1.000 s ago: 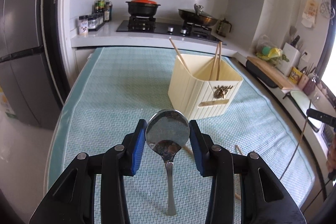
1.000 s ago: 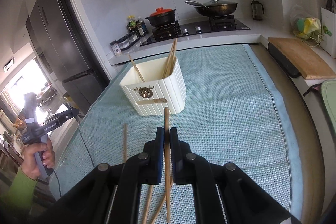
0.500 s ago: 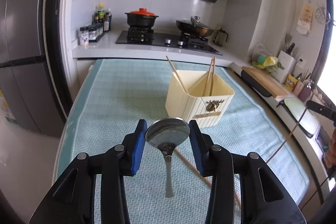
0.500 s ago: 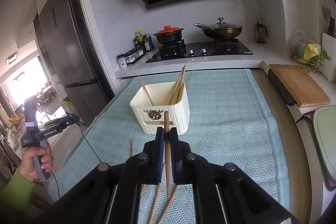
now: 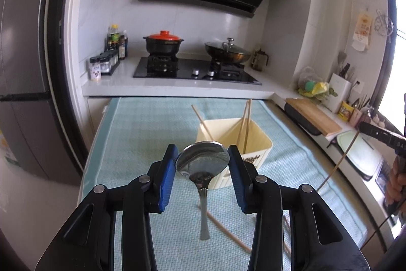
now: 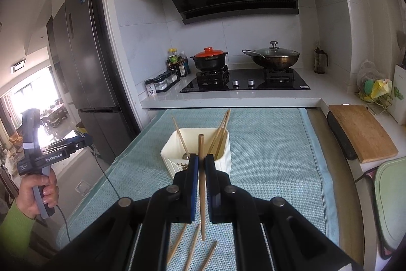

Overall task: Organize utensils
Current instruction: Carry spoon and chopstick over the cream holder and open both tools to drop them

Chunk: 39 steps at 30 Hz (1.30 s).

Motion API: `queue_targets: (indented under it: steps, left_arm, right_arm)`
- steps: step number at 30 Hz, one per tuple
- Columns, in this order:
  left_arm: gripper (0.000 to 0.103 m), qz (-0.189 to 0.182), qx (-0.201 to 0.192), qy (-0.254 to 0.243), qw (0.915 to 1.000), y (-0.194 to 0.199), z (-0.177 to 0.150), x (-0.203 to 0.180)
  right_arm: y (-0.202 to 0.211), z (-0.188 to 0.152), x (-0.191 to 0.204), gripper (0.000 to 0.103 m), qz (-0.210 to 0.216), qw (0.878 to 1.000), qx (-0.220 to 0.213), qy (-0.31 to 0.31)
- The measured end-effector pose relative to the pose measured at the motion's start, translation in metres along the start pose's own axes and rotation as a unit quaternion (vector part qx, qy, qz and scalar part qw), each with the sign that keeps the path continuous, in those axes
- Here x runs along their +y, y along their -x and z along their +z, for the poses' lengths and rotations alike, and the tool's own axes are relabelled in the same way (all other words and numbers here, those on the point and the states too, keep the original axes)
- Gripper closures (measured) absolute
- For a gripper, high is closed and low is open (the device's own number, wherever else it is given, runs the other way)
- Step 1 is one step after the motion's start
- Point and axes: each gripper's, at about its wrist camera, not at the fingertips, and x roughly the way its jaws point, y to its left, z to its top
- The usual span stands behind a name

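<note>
on the blue desk cloth [image 6: 274,156], your left gripper [image 5: 203,166] squeezes a spoon [image 5: 203,164]. only your right view shows your right gripper [image 6: 201,169] pinching a chopstick [image 6: 201,184]. the cream box [image 6: 225,159] holds chopsticks.

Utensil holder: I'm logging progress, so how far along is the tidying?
Partly done. Done: several chopsticks already stand in the cream holder. In hand: the left gripper clamps a spoon by its bowl, and the right gripper is shut on one chopstick; both are off the cloth. Left: loose chopsticks still lie on the cloth.
</note>
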Motion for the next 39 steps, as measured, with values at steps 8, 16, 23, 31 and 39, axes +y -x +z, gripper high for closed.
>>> queue_targets:
  steps: [8, 16, 23, 31, 39]
  left_arm:
    - [0.062, -0.005, -0.037, -0.009, 0.9993, -0.009, 0.064, -0.017]
    - [0.062, -0.016, -0.082, 0.007, 0.9965, -0.047, 0.123, -0.038]
    - [0.062, -0.007, -0.053, 0.01, 0.9985, -0.119, 0.109, -0.044]
    - [0.062, -0.005, 0.01, 0.043, 0.999, -0.187, 0.067, -0.037]
    - [0.061, 0.004, 0.056, 0.043, 0.9975, -0.229, 0.051, -0.045]
  right_arm:
    - [-0.01, 0.061, 0.016, 0.097, -0.003, 0.999, -0.046, 0.019]
    - [-0.051, 0.117, 0.023, 0.097, -0.023, 0.995, -0.096, 0.02]
    - [-0.126, 0.11, 0.009, 0.097, -0.018, 0.998, -0.064, 0.009]
    - [-0.218, 0.069, -0.013, 0.097, 0.001, 0.998, 0.049, -0.026]
    - [-0.247, 0.049, -0.024, 0.095, -0.004, 0.995, 0.088, -0.056]
